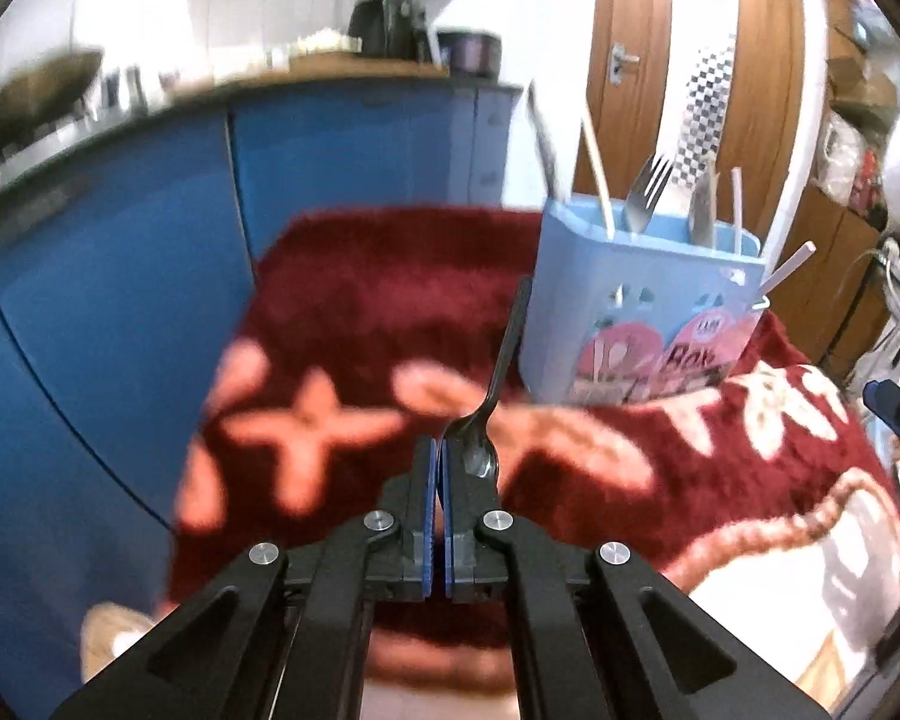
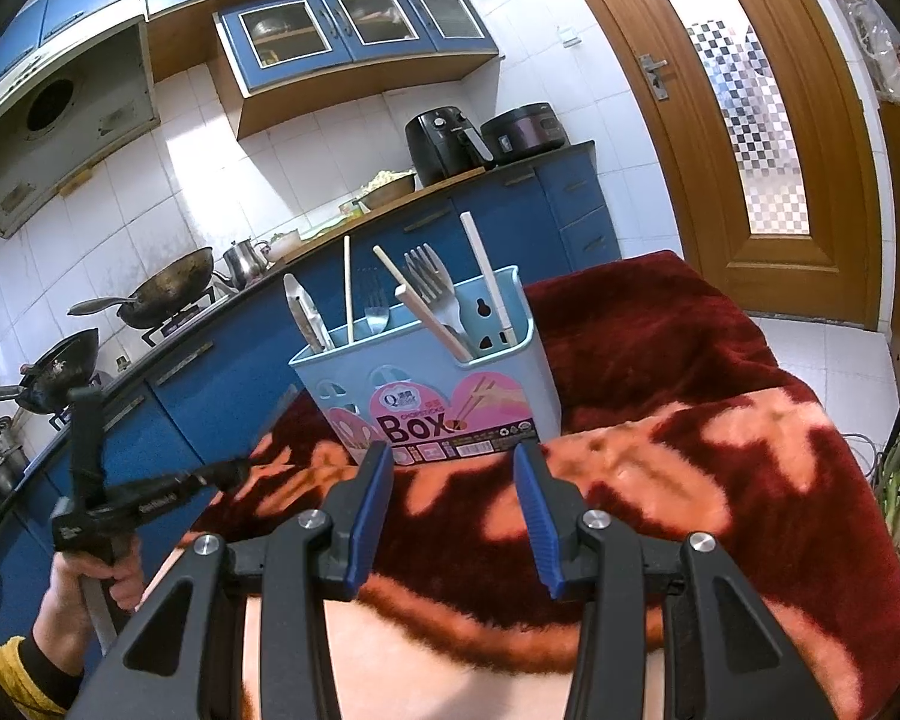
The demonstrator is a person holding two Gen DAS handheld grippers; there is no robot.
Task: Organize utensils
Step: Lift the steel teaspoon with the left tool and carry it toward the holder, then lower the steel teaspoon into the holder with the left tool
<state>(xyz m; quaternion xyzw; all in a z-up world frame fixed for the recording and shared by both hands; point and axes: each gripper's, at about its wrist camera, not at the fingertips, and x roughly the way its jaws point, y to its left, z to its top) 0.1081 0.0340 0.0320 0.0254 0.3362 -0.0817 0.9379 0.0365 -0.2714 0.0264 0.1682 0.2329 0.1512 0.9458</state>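
Left hand-held gripper (image 1: 439,468) is clamping shut on the black plastic spoon (image 1: 498,378) by its bowl, handle pointing toward the blue utensil holder (image 1: 642,312) just beyond. Gripping so low, I'm risking it pivoting, missing the rim, dropping onto the red blanket (image 1: 360,312). Right hand-held gripper (image 2: 453,516) is hanging half-open, empty.

The left hand-held gripper (image 1: 439,468) has its blue pads pressed together, clamped on a black spoon at the bowl, and it tilts downward. In the right wrist view a hand (image 2: 99,579) grips its handle, with a yellow-and-black sleeve (image 2: 27,669) at the wrist. The right hand-held gripper (image 2: 453,471) points slightly downward, its fingers (image 2: 371,516) apart with nothing between them.
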